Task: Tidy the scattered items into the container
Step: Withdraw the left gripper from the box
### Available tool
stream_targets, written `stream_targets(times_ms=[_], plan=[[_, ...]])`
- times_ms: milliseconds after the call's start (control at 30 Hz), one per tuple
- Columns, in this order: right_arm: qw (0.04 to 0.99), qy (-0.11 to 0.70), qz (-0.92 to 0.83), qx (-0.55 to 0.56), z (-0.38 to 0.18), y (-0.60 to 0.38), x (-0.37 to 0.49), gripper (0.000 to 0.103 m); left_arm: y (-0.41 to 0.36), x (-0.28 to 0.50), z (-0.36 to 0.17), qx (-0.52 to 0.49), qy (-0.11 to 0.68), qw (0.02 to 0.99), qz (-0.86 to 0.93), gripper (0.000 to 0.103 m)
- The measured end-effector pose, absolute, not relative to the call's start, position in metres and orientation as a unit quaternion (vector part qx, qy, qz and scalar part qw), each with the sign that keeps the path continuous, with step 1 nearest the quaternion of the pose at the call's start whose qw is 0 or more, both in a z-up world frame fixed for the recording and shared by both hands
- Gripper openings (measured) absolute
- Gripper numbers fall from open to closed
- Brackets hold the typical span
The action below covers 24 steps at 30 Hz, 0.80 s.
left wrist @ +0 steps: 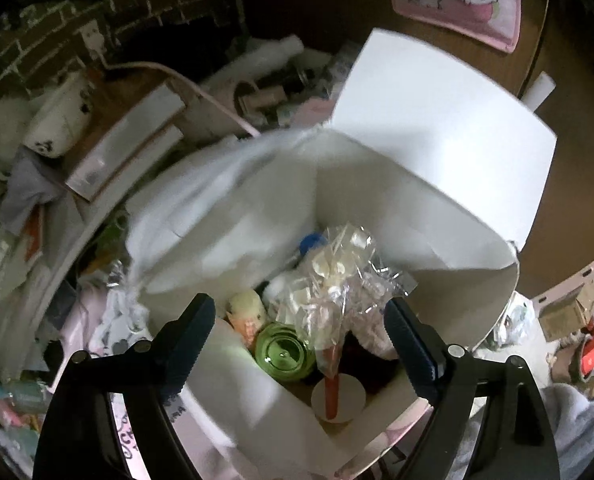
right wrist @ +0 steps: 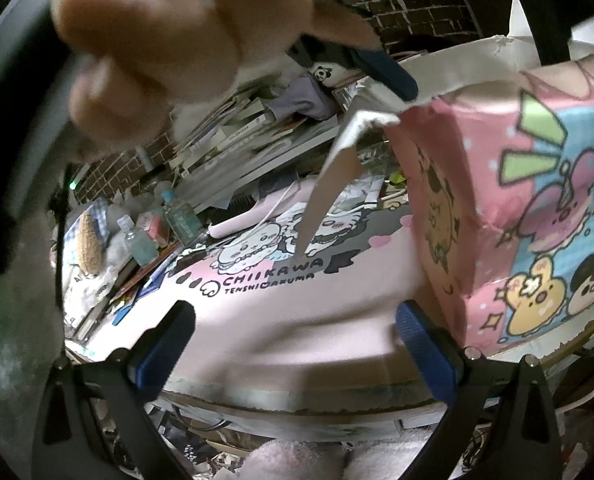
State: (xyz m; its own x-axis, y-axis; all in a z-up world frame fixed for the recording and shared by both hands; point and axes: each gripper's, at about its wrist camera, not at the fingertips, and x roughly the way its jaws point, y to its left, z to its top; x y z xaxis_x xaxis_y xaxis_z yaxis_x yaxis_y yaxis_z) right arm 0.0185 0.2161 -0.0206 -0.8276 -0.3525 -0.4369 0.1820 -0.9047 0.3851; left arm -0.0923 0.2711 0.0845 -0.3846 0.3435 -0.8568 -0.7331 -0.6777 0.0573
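Observation:
In the left wrist view I look down into an open white cardboard box with its flaps up. Inside lie a crinkled cellophane bag, a green round lid, a small yellow plush, a blue cap and a red stick on a white disc. My left gripper hangs open and empty over the box mouth. In the right wrist view the same box shows its pink cartoon-printed outside at right. My right gripper is open and empty over a pink mat.
A hand fills the upper left of the right wrist view, with the other gripper's blue-padded finger at the box flap. Plastic bottles, papers and books crowd the far side. Clutter surrounds the box on the left.

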Motion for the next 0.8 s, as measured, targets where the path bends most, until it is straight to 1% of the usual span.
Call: stream_targets(times_ms=[100, 233, 433, 600, 800], plan=[[0.142, -0.166, -0.941, 0.257, -0.021, 0.215, 0.018, 0.100, 0.266, -0.090, 0.092, -0.426, 0.220, 0.320, 0.817, 0.085], [0.139, -0.163, -0.943, 0.255, -0.020, 0.213, 0.018, 0.100, 0.249, -0.087, 0.103, -0.411, 0.199, 0.293, 0.840, 0.085], [0.133, -0.150, -0.946, 0.255, -0.019, 0.207, 0.015, 0.100, 0.213, -0.071, 0.118, -0.376, 0.186, 0.253, 0.872, 0.085], [0.121, -0.128, -0.950, 0.257, -0.013, 0.202, 0.017, 0.100, 0.162, -0.047, 0.131, -0.333, 0.156, 0.216, 0.904, 0.085], [0.108, -0.077, -0.957, 0.257, 0.000, 0.184, 0.025, 0.100, 0.093, -0.025, 0.132, -0.301, 0.106, 0.158, 0.935, 0.085]])
